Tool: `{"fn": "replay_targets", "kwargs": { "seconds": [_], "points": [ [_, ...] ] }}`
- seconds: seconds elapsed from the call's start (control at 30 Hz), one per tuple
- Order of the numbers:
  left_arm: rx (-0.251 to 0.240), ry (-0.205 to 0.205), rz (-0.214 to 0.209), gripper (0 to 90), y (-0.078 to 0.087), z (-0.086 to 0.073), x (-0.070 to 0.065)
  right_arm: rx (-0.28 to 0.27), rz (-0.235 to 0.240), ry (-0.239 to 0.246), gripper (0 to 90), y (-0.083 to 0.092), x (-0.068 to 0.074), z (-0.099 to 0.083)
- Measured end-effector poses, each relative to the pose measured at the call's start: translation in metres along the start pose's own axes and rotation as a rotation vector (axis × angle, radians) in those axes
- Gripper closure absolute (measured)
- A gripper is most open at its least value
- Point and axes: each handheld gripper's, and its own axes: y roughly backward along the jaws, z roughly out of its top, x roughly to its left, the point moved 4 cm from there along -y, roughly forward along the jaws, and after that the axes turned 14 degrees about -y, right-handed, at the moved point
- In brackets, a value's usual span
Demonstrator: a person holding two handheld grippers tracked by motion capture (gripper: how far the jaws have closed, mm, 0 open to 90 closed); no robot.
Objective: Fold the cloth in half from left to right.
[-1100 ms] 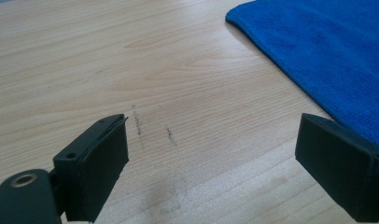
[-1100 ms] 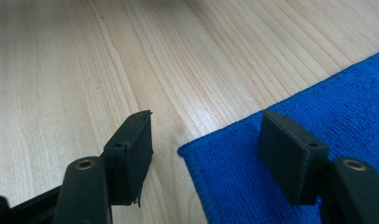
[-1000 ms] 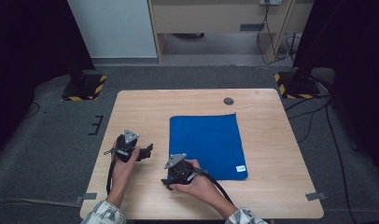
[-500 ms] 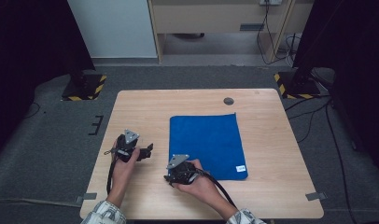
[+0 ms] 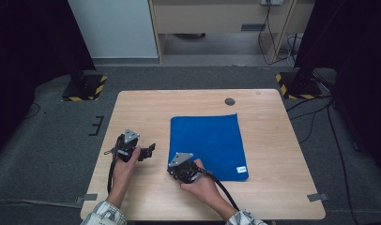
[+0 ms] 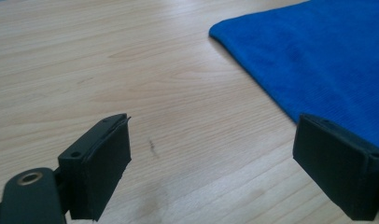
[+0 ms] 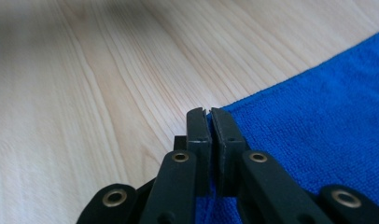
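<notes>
From above, a blue cloth (image 5: 208, 144) lies flat on the table (image 5: 146, 105). The right hand-held gripper (image 5: 178, 169) sits at the cloth's near left corner; the left hand-held gripper (image 5: 150, 150) rests apart, on bare wood left of the cloth.

Left gripper view: jaws wide, nothing between them, cloth (image 6: 318, 56) ahead to the right.

Right gripper view: jaws have just been closing and now pinch the cloth's edge (image 7: 318, 116). Lifting should probably be slow, keeping the pinch firm so the corner doesn't slip.

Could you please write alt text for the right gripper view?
The right gripper is shut on the near corner of a blue cloth, which lies flat on a pale wooden table.
</notes>
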Motion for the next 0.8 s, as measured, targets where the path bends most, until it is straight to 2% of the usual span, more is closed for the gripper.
{"fn": "replay_targets", "kwargs": {
  "seconds": [0.2, 0.27, 0.43, 0.53, 0.63, 0.73, 0.8],
  "points": [
    [-0.01, -0.016, -0.043, 11.1, -0.002, 0.01, 0.0, -0.024, 0.046, -0.014, 86.9, 0.003, 0.014, 0.003],
    [0.001, -0.026, -0.053, 11.7, -0.009, 0.017, 0.001, -0.031, 0.049, -0.015, 86.8, 0.003, 0.016, 0.003],
    [-0.024, -0.013, -0.066, 11.9, -0.025, 0.036, 0.008, -0.032, 0.055, -0.025, 86.9, -0.002, 0.023, 0.003],
    [-0.021, -0.042, -0.058, 13.8, -0.039, 0.04, 0.012, -0.025, 0.054, -0.017, 86.8, -0.004, 0.03, 0.004],
    [0.007, -0.035, -0.065, 16.0, -0.052, 0.039, 0.014, -0.027, 0.055, -0.009, 86.6, -0.007, 0.037, 0.003],
    [0.017, -0.029, -0.05, 21.1, -0.065, 0.037, 0.015, -0.025, 0.075, -0.007, 86.6, -0.01, 0.044, 0.002],
    [0.051, -0.013, -0.056, 24.0, -0.074, 0.036, 0.017, -0.022, 0.08, -0.003, 86.7, -0.012, 0.048, 0.001]
  ]
}}
